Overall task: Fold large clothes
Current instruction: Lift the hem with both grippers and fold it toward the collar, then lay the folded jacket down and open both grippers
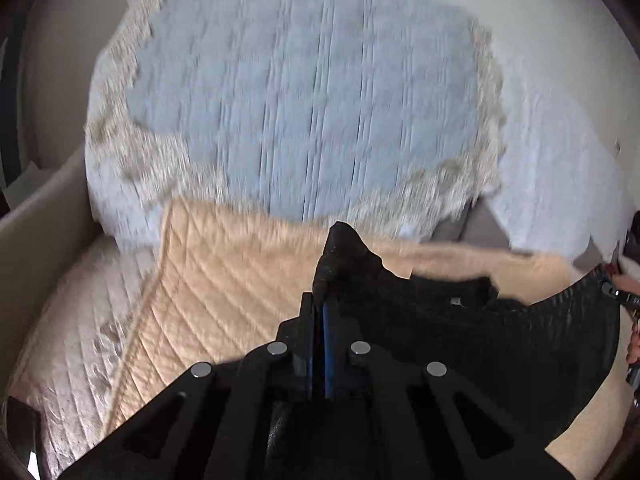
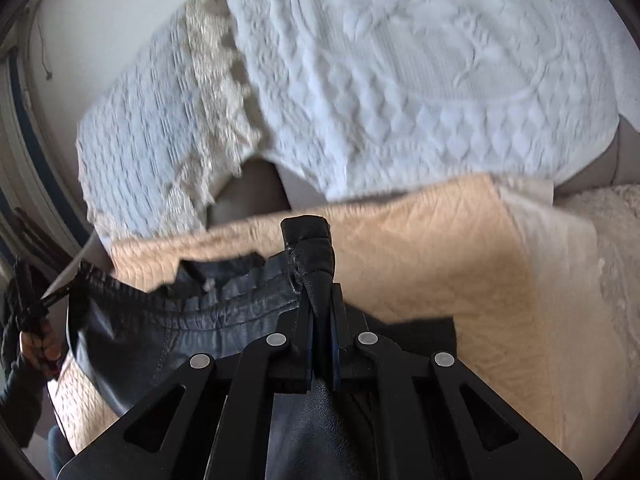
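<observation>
A black leather-like garment (image 2: pixel 208 312) with a gathered elastic waistband hangs stretched between my two grippers above a tan quilted cover (image 1: pixel 224 272). My left gripper (image 1: pixel 320 300) is shut on one black corner of it (image 1: pixel 344 252). My right gripper (image 2: pixel 322 296) is shut on the other corner (image 2: pixel 310 248). The garment's body (image 1: pixel 500 344) sags to the right in the left wrist view. The other gripper and the hand holding it show at the left edge of the right wrist view (image 2: pixel 32 320).
A pale blue-white textured throw (image 1: pixel 304 92) with cream fringe (image 2: pixel 216 92) drapes over the sofa back (image 2: pixel 440 72). The tan cover (image 2: pixel 440 264) lies on the seat. A cream lace cover (image 1: pixel 68 340) lies left; a beige box wall (image 1: pixel 36 248) stands beyond.
</observation>
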